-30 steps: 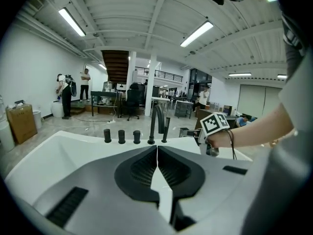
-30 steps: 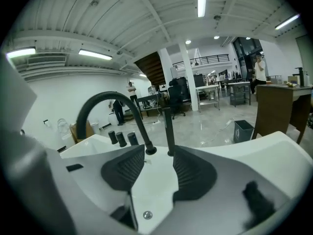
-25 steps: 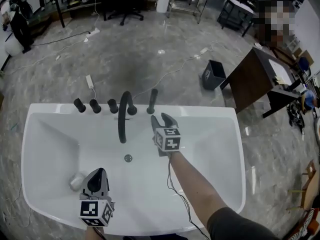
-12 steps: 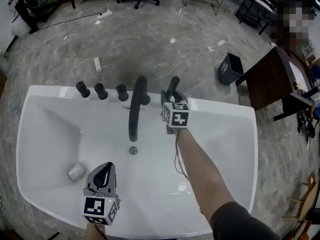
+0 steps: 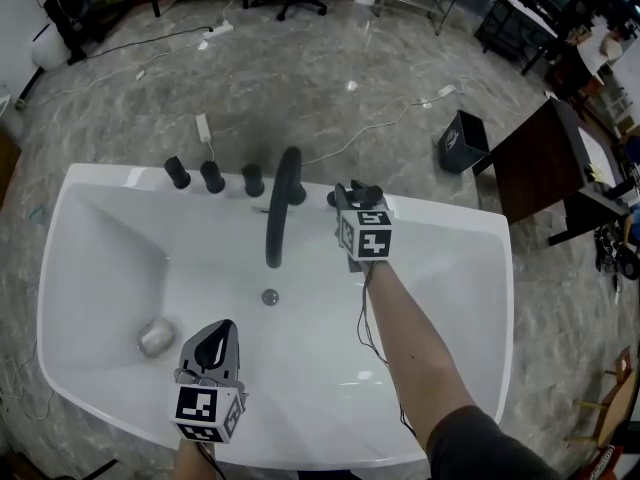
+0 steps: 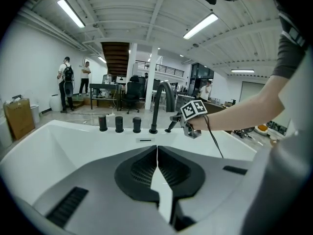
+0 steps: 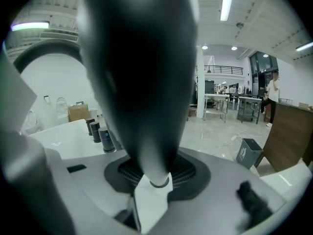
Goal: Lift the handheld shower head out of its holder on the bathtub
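The black handheld shower head [image 5: 368, 189] stands in its holder on the far rim of the white bathtub [image 5: 450, 228], just right of the black spout [image 5: 283, 203]. My right gripper [image 5: 355, 198] reaches it from the near side. Its jaws have just been closing, and the handle [image 7: 142, 82] now sits between the pads, which press on it. The handle's lower end still rests in the holder ring [image 7: 157, 182]. My left gripper [image 5: 215, 336] hangs over the near left of the tub, shut and empty [image 6: 157, 148].
Three black knobs [image 5: 212, 176] line the rim left of the spout. In the tub lie a drain [image 5: 270, 296] and a grey lump [image 5: 153, 338]. Beyond the tub are floor cables [image 5: 390, 118], a dark bin [image 5: 462, 141] and a wooden desk [image 5: 530, 158].
My right gripper moved from above the tub to the far rim and closed around the shower head handle. The left gripper sank a little.
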`<action>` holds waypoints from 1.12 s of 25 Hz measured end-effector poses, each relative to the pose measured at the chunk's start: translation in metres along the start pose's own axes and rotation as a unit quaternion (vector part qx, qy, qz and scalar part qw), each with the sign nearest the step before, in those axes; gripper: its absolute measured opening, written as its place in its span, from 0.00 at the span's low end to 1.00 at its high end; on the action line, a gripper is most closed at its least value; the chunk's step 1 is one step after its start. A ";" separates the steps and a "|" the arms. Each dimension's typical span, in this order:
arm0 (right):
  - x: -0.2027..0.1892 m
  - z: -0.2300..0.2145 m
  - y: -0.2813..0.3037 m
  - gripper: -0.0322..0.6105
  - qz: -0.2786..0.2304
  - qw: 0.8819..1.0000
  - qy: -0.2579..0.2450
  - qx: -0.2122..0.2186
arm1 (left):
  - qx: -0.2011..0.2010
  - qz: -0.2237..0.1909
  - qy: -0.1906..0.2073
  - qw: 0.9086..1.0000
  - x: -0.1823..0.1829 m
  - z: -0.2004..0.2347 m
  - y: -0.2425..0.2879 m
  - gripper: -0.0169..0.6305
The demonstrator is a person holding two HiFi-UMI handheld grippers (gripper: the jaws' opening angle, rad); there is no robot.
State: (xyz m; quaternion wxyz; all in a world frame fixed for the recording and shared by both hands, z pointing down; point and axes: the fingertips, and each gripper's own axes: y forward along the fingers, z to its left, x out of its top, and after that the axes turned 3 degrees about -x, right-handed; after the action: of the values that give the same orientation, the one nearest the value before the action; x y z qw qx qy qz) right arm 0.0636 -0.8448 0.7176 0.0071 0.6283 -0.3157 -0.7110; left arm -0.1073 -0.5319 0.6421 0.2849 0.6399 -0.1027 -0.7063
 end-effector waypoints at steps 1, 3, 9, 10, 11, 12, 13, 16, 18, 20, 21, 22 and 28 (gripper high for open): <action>0.004 0.000 -0.011 0.25 -0.004 1.000 0.003 -0.001 | -0.002 -0.001 0.002 1.000 0.003 -0.004 -0.006 0.05; 0.014 0.001 -0.037 0.25 -0.017 1.000 0.009 -0.001 | -0.005 -0.006 0.004 1.000 0.010 -0.014 -0.020 0.05; 0.044 0.020 -0.121 0.25 -0.038 0.999 0.008 0.004 | -0.020 -0.019 0.002 1.000 0.023 -0.042 -0.068 0.05; 0.047 0.025 -0.134 0.25 -0.041 0.999 0.011 0.004 | -0.023 -0.019 0.002 1.000 0.024 -0.046 -0.077 0.05; 0.049 0.030 -0.148 0.25 -0.043 0.999 0.013 0.004 | -0.027 -0.021 0.004 0.999 0.026 -0.051 -0.086 0.05; 0.051 0.034 -0.161 0.25 -0.045 0.999 0.013 0.004 | -0.032 -0.023 0.007 0.999 0.027 -0.055 -0.096 0.05; 0.053 0.039 -0.174 0.25 -0.047 0.999 0.014 0.002 | -0.037 -0.026 0.010 0.999 0.029 -0.059 -0.105 0.05; 0.060 0.049 -0.210 0.25 -0.061 0.998 0.024 -0.007 | -0.050 -0.032 0.020 0.998 0.031 -0.066 -0.133 0.05; 0.064 0.054 -0.233 0.25 -0.069 0.997 0.029 -0.013 | -0.054 -0.035 0.026 0.998 0.030 -0.067 -0.150 0.05; 0.066 0.060 -0.254 0.25 -0.074 0.997 0.031 -0.019 | -0.056 -0.038 0.032 0.997 0.030 -0.068 -0.166 0.05; 0.067 0.063 -0.264 0.25 -0.077 0.996 0.032 -0.022 | -0.056 -0.040 0.034 0.997 0.029 -0.068 -0.174 0.05; 0.068 0.067 -0.275 0.25 -0.079 0.996 0.035 -0.024 | -0.057 -0.042 0.036 0.997 0.029 -0.067 -0.182 0.05; 0.070 0.098 -0.337 0.25 -0.090 0.995 0.040 -0.024 | -0.061 -0.050 0.043 0.996 0.024 -0.066 -0.232 0.05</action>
State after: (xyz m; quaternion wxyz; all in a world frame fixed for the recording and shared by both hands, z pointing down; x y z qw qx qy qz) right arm 0.0908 -0.5600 0.5019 -0.0295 0.6814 -0.2406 -0.6906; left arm -0.1072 -0.3403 0.4932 0.2922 0.6551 -0.0147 -0.6966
